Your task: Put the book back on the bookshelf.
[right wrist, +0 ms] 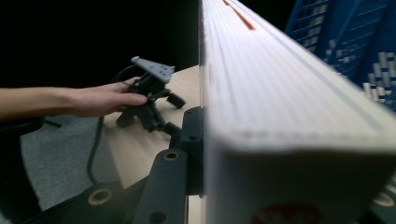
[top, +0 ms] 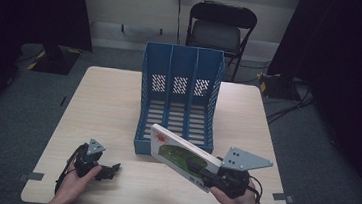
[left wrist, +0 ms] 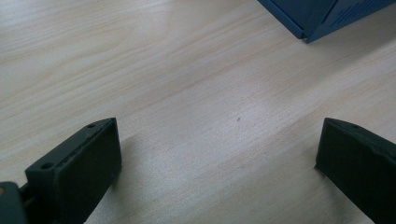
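Note:
My right gripper (top: 207, 175) is shut on one end of a thick white book (top: 179, 154) with a green and red cover picture. The book hangs tilted above the table (top: 108, 105), just in front of the blue three-slot file rack (top: 179, 97). In the right gripper view the book (right wrist: 280, 116) runs away from the camera with one black finger (right wrist: 191, 135) pressed on its left face; the other finger is hidden. My left gripper (top: 111, 168) rests open on the table's front left, nothing between its jaws (left wrist: 219, 163). It also appears, held in a hand, as the left gripper (right wrist: 173, 114).
The rack stands upright at the table's middle, slots facing me; a corner of the rack (left wrist: 322, 14) sits ahead of the left gripper. A black folding chair (top: 221, 30) stands behind the table. Dark curtains flank both sides, and cables (top: 289, 100) lie on the floor at right.

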Motion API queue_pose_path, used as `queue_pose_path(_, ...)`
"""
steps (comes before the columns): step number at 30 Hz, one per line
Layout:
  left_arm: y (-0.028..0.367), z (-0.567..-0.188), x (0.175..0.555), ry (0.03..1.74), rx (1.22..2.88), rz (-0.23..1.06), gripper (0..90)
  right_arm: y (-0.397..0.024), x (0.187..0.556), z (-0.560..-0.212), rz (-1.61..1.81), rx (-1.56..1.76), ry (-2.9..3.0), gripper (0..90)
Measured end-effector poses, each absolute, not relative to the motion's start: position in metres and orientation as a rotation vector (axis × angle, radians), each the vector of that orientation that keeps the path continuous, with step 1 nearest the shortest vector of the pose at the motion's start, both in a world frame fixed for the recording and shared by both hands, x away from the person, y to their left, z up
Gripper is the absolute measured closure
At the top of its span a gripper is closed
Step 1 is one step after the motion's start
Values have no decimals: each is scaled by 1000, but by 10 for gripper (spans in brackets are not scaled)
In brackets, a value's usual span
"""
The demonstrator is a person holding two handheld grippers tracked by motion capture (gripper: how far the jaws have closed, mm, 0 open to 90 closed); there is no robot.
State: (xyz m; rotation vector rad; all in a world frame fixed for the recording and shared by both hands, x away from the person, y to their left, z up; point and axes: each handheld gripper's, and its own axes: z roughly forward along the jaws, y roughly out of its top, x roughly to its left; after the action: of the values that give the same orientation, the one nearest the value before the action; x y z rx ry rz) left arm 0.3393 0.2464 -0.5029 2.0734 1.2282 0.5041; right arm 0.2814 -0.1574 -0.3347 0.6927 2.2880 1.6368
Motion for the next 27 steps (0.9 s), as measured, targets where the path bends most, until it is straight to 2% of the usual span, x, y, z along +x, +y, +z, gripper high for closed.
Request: queue_pose_path(27,246,-503,339,1228,2073,504,0,-195,307,-327,1514,988,2039,765)
